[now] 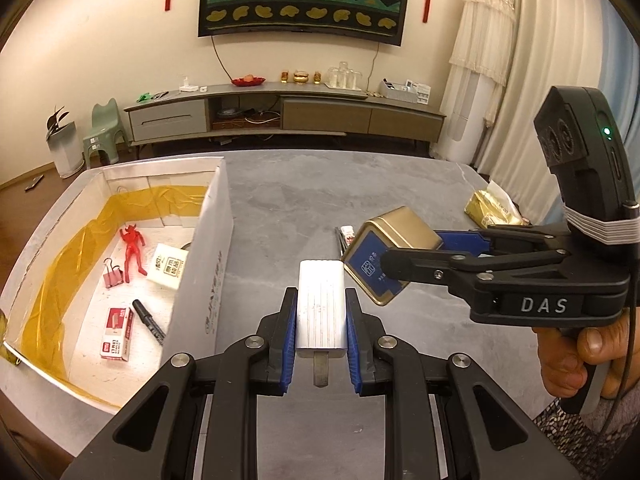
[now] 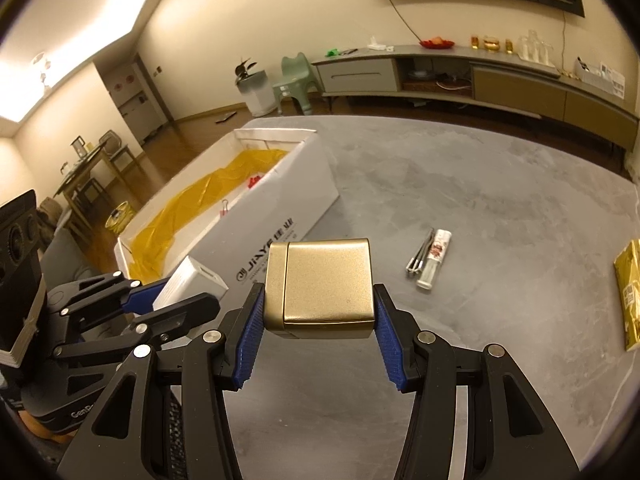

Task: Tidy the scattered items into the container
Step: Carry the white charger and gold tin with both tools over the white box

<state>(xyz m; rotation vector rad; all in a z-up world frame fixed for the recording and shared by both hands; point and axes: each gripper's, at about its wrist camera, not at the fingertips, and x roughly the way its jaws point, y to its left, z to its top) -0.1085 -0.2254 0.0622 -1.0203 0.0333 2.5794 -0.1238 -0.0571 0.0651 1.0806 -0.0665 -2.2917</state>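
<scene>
While the left gripper [image 1: 321, 320] sits at the bottom centre of its own view, its blue pads press both sides of a white charger [image 1: 321, 308], so it is closed on this plug, whose metal prong points back toward the camera. To the right of it the right gripper [image 1: 394, 260] comes in from the right edge, held by a hand [image 1: 580, 356], and its fingers are clamped on a gold tin [image 1: 390, 250] with a blue label. In the right wrist view the same tin fills the centre, held above the grey table [image 2: 500, 200].

At the left of the left wrist view stands the white box [image 1: 208, 264], lined with yellow film. Inside it lie a red figure [image 1: 132, 250], a pink binder clip [image 1: 113, 274], a white packet [image 1: 168, 266], a black marker [image 1: 150, 322] and a staples box [image 1: 116, 338].

On the table, right of centre in the right wrist view, lie a small glass bottle [image 2: 434, 258] and, just beside it, thin metal tools [image 2: 420, 258]. A gold packet [image 2: 630, 300] lies at the right edge.
</scene>
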